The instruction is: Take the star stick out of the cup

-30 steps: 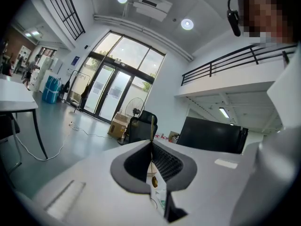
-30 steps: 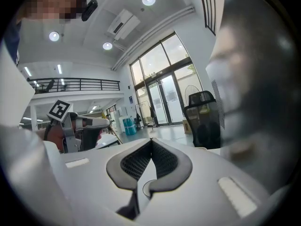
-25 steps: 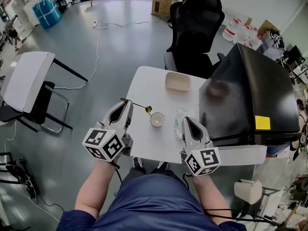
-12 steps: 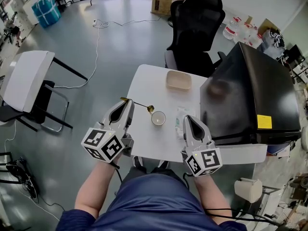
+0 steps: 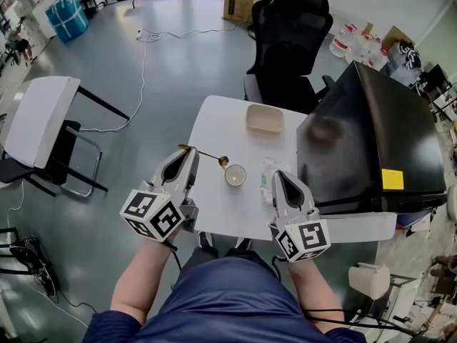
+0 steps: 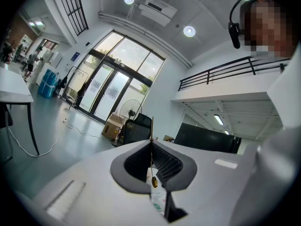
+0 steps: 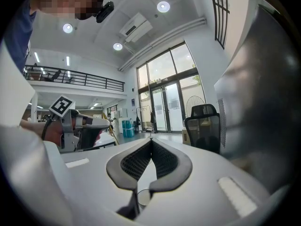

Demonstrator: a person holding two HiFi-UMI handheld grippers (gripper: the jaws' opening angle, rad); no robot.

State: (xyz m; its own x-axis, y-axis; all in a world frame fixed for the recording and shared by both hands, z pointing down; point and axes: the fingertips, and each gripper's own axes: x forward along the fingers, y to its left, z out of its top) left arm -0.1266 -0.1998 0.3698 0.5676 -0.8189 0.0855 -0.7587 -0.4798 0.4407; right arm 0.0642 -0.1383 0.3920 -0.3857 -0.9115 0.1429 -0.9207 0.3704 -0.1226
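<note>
Nearest us, our right claw (image 5: 278,177) is closed on nothing, its tips over the right side of the white counter (image 5: 218,207). Our left claw (image 5: 187,153) is clamped on the thin gold star stick (image 5: 208,156). The stick is out of the cup (image 5: 234,176), and its far end lies just beside the rim. Beyond sit a tan tray (image 5: 264,119) and a black office chair (image 5: 289,34).
</note>
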